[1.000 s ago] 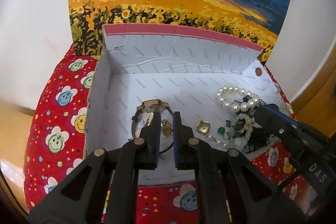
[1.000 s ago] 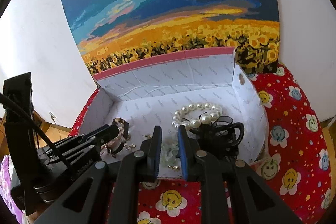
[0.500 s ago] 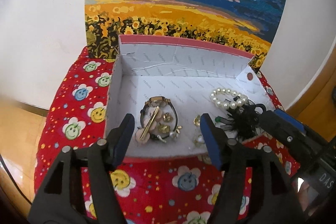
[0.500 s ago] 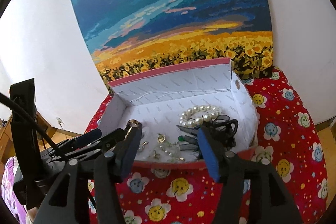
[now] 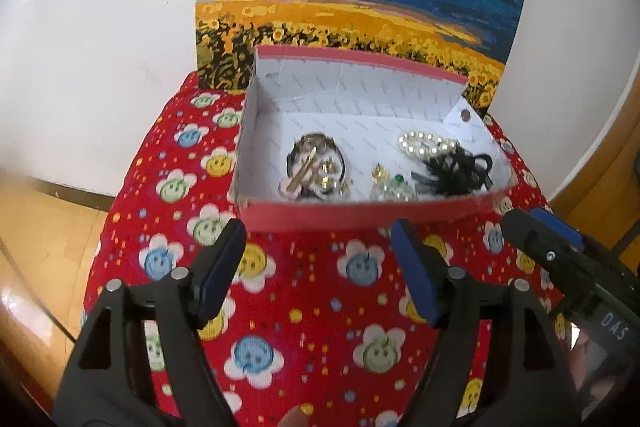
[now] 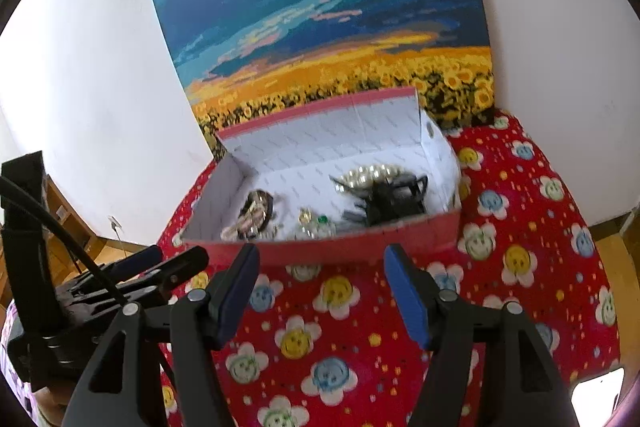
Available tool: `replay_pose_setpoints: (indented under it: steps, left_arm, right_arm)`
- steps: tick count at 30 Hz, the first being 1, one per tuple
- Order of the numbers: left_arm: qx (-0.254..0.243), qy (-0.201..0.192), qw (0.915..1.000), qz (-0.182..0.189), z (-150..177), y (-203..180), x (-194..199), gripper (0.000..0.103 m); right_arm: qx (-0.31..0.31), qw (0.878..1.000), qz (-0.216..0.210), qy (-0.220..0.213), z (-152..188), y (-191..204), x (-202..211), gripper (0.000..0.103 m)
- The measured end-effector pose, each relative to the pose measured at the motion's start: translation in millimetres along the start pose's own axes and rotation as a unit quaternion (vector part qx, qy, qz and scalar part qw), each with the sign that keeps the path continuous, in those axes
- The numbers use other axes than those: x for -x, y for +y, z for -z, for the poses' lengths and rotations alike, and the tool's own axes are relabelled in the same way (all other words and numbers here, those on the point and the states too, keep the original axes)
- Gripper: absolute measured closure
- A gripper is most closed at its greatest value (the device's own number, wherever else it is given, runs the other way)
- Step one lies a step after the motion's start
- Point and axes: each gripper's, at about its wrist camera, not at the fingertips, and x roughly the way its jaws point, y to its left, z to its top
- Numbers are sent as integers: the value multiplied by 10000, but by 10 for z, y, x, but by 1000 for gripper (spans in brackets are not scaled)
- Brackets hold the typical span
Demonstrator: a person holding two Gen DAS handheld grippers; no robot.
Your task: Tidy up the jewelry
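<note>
Left wrist view is showing the left tongs (image 5: 318,267) spread wide and carrying nothing, hovering over the red flower-print cloth (image 5: 320,307) just short of the red box (image 5: 360,215). Right wrist view is showing the right tongs (image 6: 320,287) likewise spread and empty, near the same front wall of the box (image 6: 340,243).

The jewelry is lying inside the box on its white lining:
- a watch (image 5: 316,163) with small gold pieces on it, toward the left;
- a pearl bracelet (image 5: 426,145) toward the right rear;
- a black ribbon piece (image 5: 456,173) touching the bracelet;
- small gold and green items (image 5: 390,181) between the two groups.

Judged from this layout, all pieces appear to be in the box already, and the step in hand is either finishing or selecting the next piece to tidy.

Procedure for a good result:
1. Keep both tongs spread while crossing the front wall, so neither finger is catching the cardboard rim.
2. Approach one piece at a time from above; the ribbon and pearls are tangling easily.
3. Pinch the bracelet on its strand, not on a single bead.
4. Avoid pushing the light box across the cloth.
</note>
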Motion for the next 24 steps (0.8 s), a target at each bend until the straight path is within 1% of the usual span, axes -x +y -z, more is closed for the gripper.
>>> replay_pose_setpoints:
  steps: [4, 8, 12, 18, 24]
  left_arm:
    - [37, 68, 10000, -39, 128, -14, 24, 31]
    - [37, 151, 9998, -83, 241, -39, -8, 31]
    - [7, 224, 9994, -262, 337, -60, -82, 30]
    - [-20, 358, 9981, -511, 425, -57, -205, 30]
    - [-40, 389, 9973, -617, 453, -65, -262, 30]
  right_arm:
    - [57, 9998, 90, 147, 185, -26, 8, 35]
    - [152, 9993, 254, 222, 329, -30, -13, 32]
    - [247, 9984, 398, 323, 453, -34, -66, 32]
    - [285, 9973, 563, 386, 534, -53, -147, 31]
    - [276, 9965, 641, 458, 564, -87, -203, 30]
